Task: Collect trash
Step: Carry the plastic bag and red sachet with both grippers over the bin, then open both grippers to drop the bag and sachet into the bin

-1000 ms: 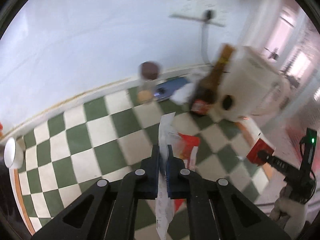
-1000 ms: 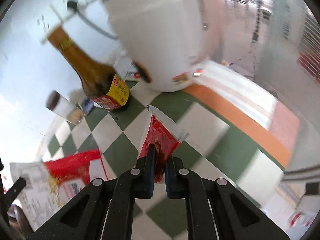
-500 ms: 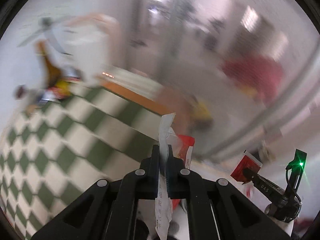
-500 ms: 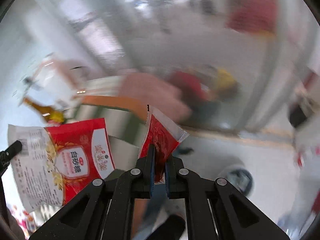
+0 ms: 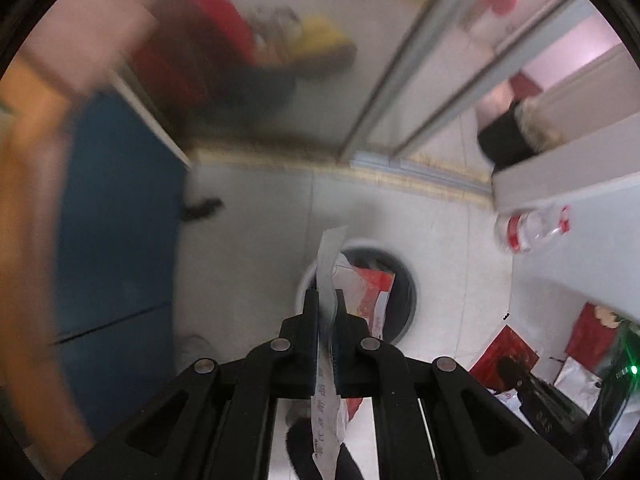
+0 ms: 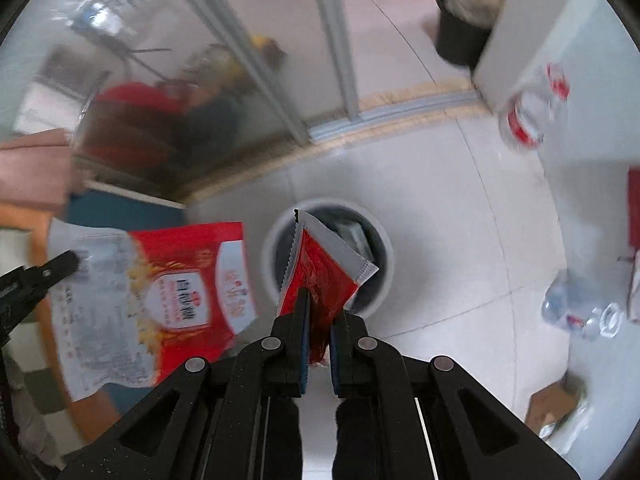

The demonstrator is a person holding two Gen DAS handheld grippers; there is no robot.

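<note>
Over a pale tiled floor (image 6: 432, 208), both tongs hang above a round waste bin (image 6: 384, 280) seen from the top. At 9 o'clock in the right wrist view, the left gripper (image 6: 68, 262) pinches the white edge of a big red-and-white sugar bag (image 6: 160, 300), which hangs flat and open to the camera, just left of the bin. In the left wrist view the same left gripper (image 5: 327, 300) has its jaws narrow, closed on that bag (image 5: 328, 276), seen edge-on as a thin white strip with red print behind it, in front of the bin (image 5: 412, 292).

At the centre of the right wrist view, the right gripper (image 6: 319, 304) is clamped on a small red sauce packet (image 6: 320, 272) with a silver, saw-toothed top edge; the packet stands up directly over the bin's dark opening, where some crumpled wrapping already lies.

At 2 o'clock a clear plastic bottle (image 6: 532, 112) with a red label lies by a white wall, and at 4 o'clock a second clear bottle (image 6: 576, 308) lies on the floor. Both are blurred.
</note>
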